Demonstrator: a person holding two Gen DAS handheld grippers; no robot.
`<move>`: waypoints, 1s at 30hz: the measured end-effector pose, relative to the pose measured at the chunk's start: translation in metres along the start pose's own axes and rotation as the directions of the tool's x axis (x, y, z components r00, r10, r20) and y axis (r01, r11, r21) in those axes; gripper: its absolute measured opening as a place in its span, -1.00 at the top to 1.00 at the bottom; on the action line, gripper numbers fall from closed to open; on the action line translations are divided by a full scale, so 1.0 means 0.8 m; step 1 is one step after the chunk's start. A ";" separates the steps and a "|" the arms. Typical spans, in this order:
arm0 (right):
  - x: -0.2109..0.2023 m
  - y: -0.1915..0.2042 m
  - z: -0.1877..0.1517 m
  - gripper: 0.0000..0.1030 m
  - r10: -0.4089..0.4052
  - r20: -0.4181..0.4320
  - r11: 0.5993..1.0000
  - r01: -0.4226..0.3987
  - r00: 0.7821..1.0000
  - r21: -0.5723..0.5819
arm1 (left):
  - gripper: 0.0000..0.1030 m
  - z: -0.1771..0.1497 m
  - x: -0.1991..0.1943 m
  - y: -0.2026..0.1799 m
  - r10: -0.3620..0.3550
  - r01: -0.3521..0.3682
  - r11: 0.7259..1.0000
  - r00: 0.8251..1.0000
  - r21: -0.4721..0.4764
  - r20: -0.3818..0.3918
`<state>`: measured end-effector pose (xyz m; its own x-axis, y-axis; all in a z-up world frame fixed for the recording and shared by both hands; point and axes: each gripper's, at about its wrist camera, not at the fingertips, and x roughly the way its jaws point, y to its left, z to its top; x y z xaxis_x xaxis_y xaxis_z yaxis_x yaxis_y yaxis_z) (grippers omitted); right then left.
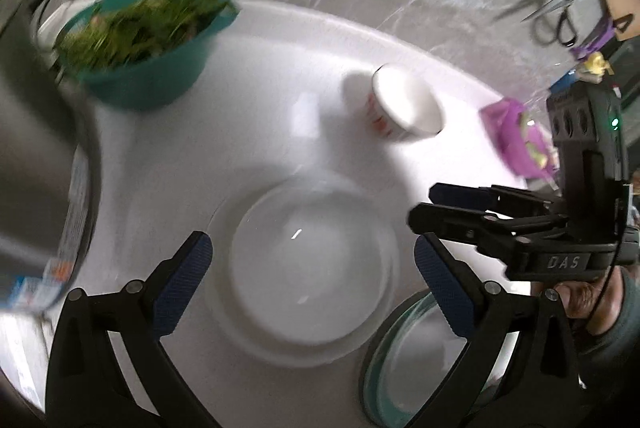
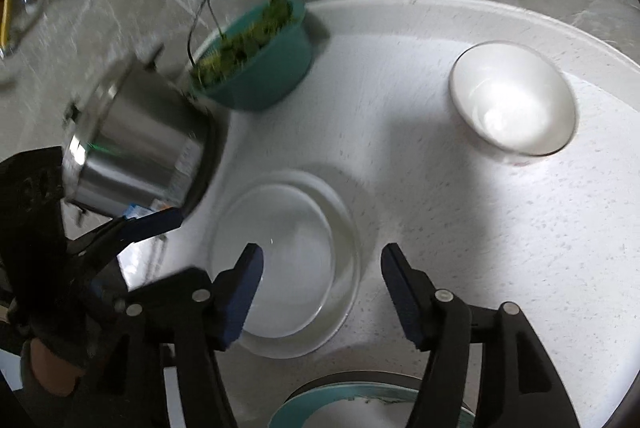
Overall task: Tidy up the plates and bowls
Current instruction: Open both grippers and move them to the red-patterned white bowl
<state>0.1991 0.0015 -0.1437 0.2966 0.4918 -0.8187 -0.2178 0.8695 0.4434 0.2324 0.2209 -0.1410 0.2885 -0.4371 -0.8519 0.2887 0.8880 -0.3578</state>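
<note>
A clear glass plate (image 1: 308, 280) with a wide rim lies flat on the round white table (image 1: 280, 75). My left gripper (image 1: 312, 268) hovers over it, open, its blue pads wide on either side and touching nothing. In the right wrist view the same plate (image 2: 288, 260) sits just ahead of my right gripper (image 2: 322, 284), which is open with nothing held. The right gripper (image 1: 436, 205) also shows at the right of the left wrist view. A white bowl (image 2: 512, 103) with red marks stands further back. A teal-rimmed plate (image 2: 360, 404) lies at the near edge.
A teal bowl of green leaves (image 2: 256, 59) stands at the table's far left, beside a steel pot (image 2: 136, 147). A purple packet (image 1: 516, 135) lies at the right edge. Scissors (image 1: 560, 7) and cables lie on the grey marbled floor beyond. A person's hand (image 1: 592, 308) holds the right gripper.
</note>
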 end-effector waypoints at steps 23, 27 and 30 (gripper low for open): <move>-0.029 -0.214 0.095 -0.50 -0.043 0.070 0.958 0.021 0.997 0.287 | -0.99 0.205 0.229 -0.082 0.143 -0.097 0.972 0.966 0.213 -0.214; -0.006 -0.235 0.103 -0.42 0.008 0.039 0.950 -0.020 0.999 0.310 | -0.97 0.207 0.246 -0.075 0.121 -0.074 0.976 0.964 0.203 -0.235; 0.003 -0.250 0.103 -0.32 0.023 0.022 0.941 -0.029 0.999 0.337 | -0.95 0.208 0.256 -0.070 0.114 -0.064 0.977 0.964 0.204 -0.240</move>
<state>0.3202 -0.1677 -0.2040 0.3118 0.5128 -0.7999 0.0996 0.8196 0.5642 0.4273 0.0580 -0.2320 0.0920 -0.2863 -0.9537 0.4499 0.8664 -0.2167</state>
